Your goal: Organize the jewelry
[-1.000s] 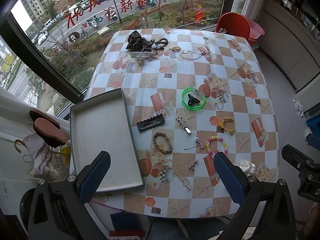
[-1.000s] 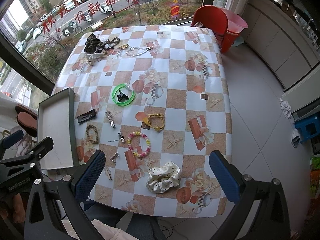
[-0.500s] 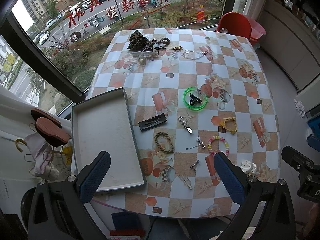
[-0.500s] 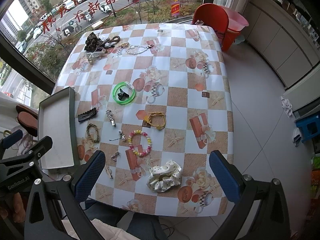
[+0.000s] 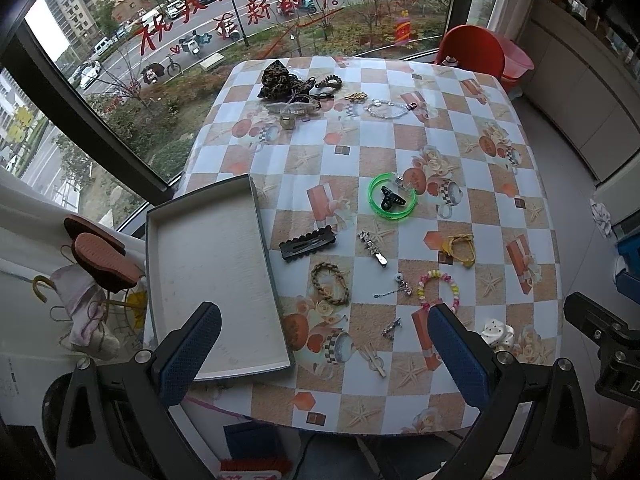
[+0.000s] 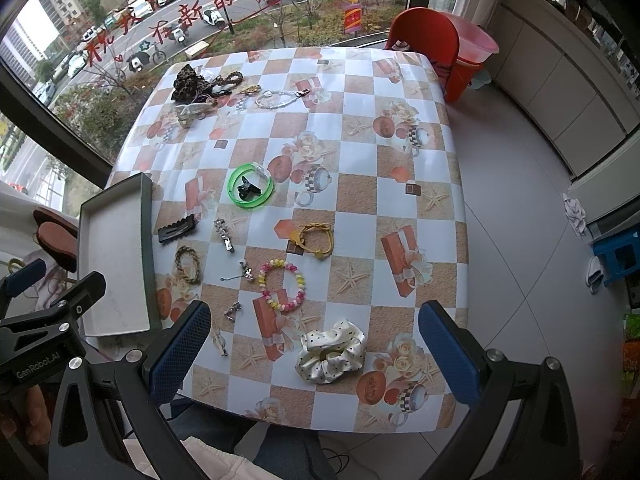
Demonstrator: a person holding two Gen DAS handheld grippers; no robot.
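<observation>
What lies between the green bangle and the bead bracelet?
In both views, a silver hair clip and a yellow hair tie lie between the green bangle and the bead bracelet.

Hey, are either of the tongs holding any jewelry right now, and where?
Nothing is held. The left tongs and right tongs are both open above the table.

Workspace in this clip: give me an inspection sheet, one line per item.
Surface: table under a checkered printed cloth.
Job's things: tray at the left edge, nothing in it; green bangle around a black clip; bead bracelet, scrunchie, black barrette, braided band loose on the cloth.
Clutter: pile of accessories at the far end.
Grippers: left gripper and right gripper open, holding nothing.
Cables: nothing seen.
Surroundings: window, red chair.
</observation>
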